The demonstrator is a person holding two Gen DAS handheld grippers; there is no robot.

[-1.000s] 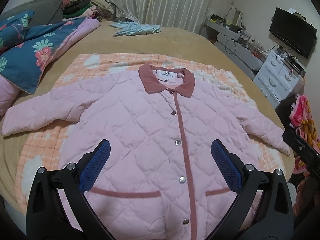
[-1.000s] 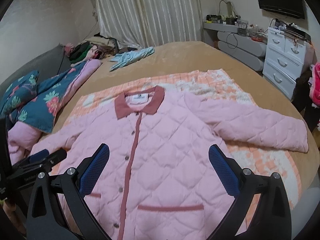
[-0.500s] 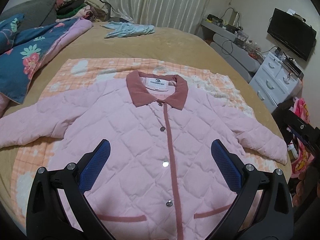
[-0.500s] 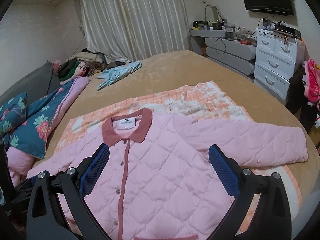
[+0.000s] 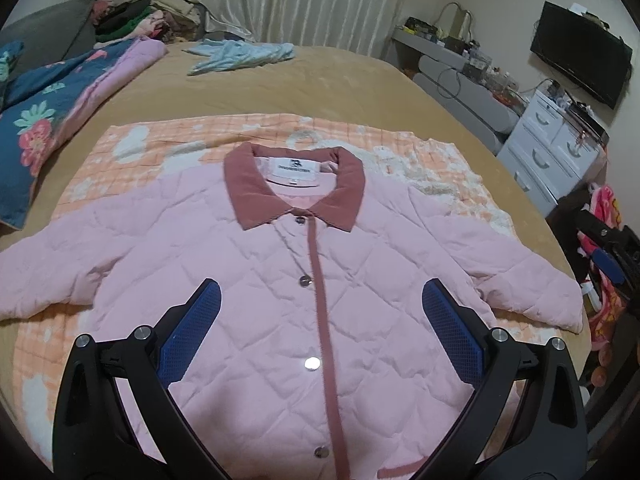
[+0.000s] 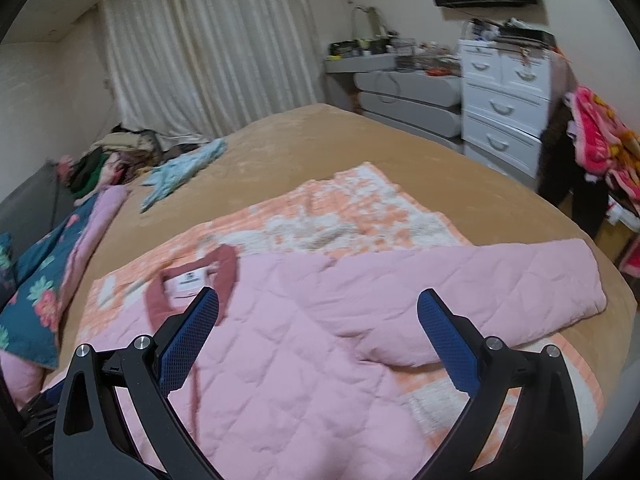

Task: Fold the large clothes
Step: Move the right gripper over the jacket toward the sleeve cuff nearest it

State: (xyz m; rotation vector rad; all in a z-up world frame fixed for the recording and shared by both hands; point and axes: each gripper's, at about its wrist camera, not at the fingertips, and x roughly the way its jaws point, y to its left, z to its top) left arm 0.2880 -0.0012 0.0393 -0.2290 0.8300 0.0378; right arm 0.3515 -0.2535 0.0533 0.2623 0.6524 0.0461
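Observation:
A pink quilted jacket (image 5: 248, 280) with a dusty-red collar (image 5: 256, 192) lies flat and buttoned, front up, sleeves spread, on an orange-and-white blanket (image 5: 160, 140) on the bed. My left gripper (image 5: 320, 292) is open and empty, hovering over the jacket's chest. My right gripper (image 6: 318, 304) is open and empty above the jacket's (image 6: 304, 340) right shoulder, with the right sleeve (image 6: 520, 280) stretching toward the bed's edge. The right gripper also shows at the right edge of the left wrist view (image 5: 612, 256).
A blue floral quilt (image 5: 44, 112) lies at the left. A light blue garment (image 5: 240, 54) and a pile of clothes (image 5: 136, 20) lie at the far end of the tan bed (image 5: 320, 84). White drawers (image 6: 504, 104) and hanging bright cloth (image 6: 600, 144) stand at the right.
Both grippers have moved forward over the jacket toward its collar. The right gripper has also swung right, toward the right sleeve. Both stay open.

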